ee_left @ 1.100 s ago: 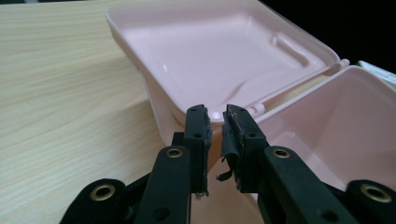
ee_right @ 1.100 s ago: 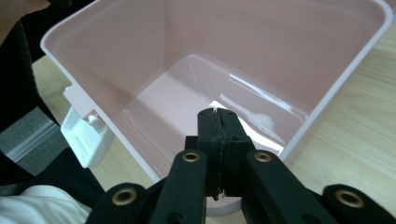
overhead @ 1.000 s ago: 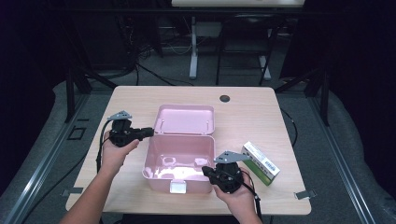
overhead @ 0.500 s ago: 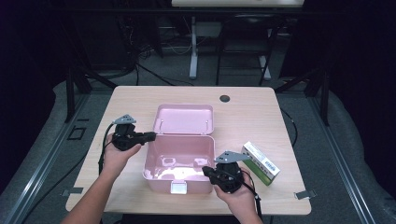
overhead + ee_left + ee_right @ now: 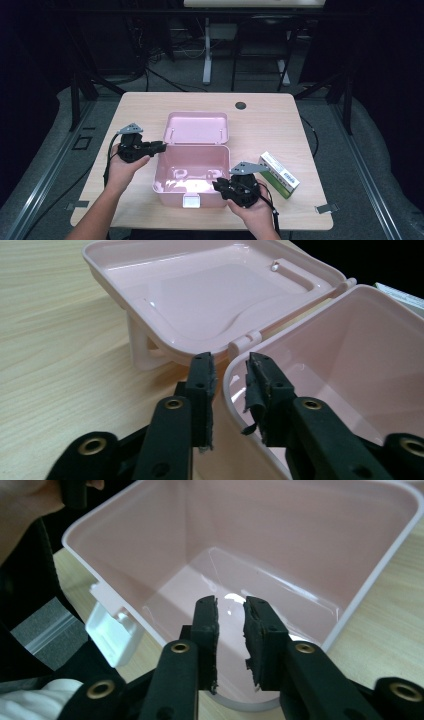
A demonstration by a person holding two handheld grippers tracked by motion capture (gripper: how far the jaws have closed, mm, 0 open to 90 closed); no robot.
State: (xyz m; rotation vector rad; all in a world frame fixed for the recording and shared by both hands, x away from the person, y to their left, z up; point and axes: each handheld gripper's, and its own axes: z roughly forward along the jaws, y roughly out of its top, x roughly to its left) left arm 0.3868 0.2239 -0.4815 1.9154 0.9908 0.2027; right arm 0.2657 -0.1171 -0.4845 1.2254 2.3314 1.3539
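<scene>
A pink plastic box (image 5: 192, 167) stands open at mid-table, its lid (image 5: 197, 127) laid back flat behind it. My left gripper (image 5: 161, 146) is at the box's left rear corner. In the left gripper view its jaws (image 5: 231, 365) have just been opening and straddle the rim (image 5: 227, 377) near the hinge, pads clear of it. My right gripper (image 5: 218, 185) is at the front right corner. Its jaws (image 5: 231, 605) have also just been opening and stand astride the front wall's rim (image 5: 250, 705) without pressing. The box's inside is bare.
A green and white carton (image 5: 279, 175) lies on the table just right of the right hand. The box's white latch (image 5: 192, 201) hangs at its front, near the table's front edge. A dark cable hole (image 5: 241, 105) sits at the far middle of the wooden table (image 5: 280, 125).
</scene>
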